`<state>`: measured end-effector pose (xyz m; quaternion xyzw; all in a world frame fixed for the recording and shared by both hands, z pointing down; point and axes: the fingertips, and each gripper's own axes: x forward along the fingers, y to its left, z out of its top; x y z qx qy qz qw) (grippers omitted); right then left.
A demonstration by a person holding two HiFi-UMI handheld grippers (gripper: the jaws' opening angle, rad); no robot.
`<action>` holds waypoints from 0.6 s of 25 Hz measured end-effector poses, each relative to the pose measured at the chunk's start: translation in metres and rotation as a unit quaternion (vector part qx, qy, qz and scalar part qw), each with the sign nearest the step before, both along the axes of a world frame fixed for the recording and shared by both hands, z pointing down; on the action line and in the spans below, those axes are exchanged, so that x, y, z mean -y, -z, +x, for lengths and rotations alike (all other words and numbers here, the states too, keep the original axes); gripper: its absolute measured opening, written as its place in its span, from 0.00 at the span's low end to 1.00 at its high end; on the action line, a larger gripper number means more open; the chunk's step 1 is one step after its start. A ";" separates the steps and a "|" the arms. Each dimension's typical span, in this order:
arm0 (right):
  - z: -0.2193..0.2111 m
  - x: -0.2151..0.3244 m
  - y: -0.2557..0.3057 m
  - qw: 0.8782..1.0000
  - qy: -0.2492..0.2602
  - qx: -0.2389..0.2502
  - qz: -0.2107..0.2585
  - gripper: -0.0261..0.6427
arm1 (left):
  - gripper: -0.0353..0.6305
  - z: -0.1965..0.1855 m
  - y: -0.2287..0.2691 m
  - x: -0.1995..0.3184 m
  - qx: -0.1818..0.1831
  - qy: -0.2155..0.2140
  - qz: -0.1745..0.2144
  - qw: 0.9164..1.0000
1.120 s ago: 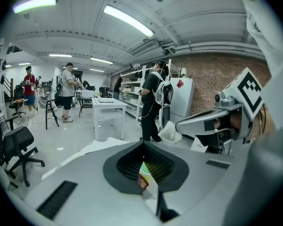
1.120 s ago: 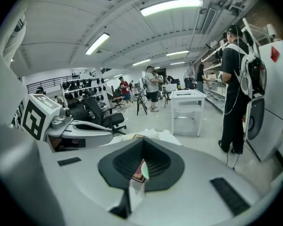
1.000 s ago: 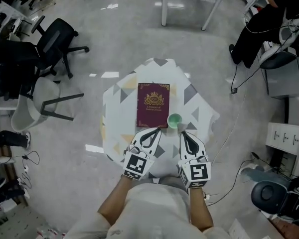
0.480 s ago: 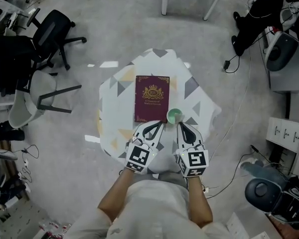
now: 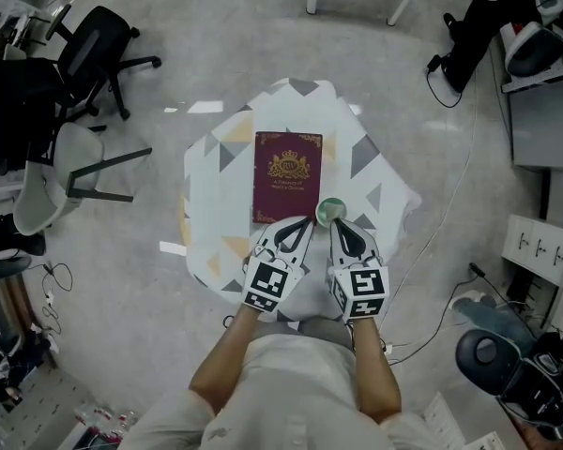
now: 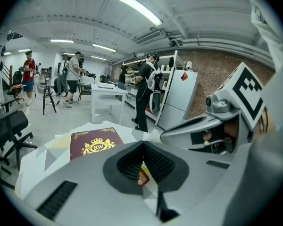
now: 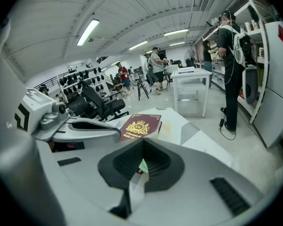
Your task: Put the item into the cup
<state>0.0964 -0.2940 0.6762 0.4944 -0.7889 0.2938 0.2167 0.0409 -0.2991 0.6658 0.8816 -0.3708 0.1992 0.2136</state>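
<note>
Left claw (image 5: 307, 223) is shut tight, its tips pressed together, with nothing in it. Right claw (image 5: 337, 225) is shut too (also holding nothing). Both tips sit close together over the desk (image 5: 211, 195). The little green cup (image 5: 330, 211) stands just past the right claw's tip, beside the red book (image 5: 287, 176).

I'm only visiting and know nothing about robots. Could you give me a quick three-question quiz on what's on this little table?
1. True or false: the green cup stands on top of the maroon book.
2. Which is nearer the cup: A the left gripper, or B the right gripper?
3. Fill in: both grippers' jaws are ___.
Key: 1 false, it stands beside the book's near corner; 2 B; 3 shut, holding nothing.
</note>
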 end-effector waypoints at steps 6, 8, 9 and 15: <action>0.001 0.000 -0.017 1.000 0.001 -0.008 -0.021 0.04 | 0.07 0.004 -0.008 0.003 0.000 -0.001 -0.007 1.000; 0.001 0.000 -0.022 1.000 0.002 -0.008 -0.027 0.04 | 0.07 0.006 -0.011 0.003 0.001 -0.003 -0.009 1.000; 0.001 0.000 -0.024 1.000 0.002 -0.009 -0.029 0.04 | 0.07 0.007 -0.012 0.004 0.002 -0.004 -0.010 1.000; 0.002 0.002 -0.034 0.999 0.005 -0.017 -0.041 0.04 | 0.07 0.011 -0.018 0.007 0.003 -0.007 -0.016 1.000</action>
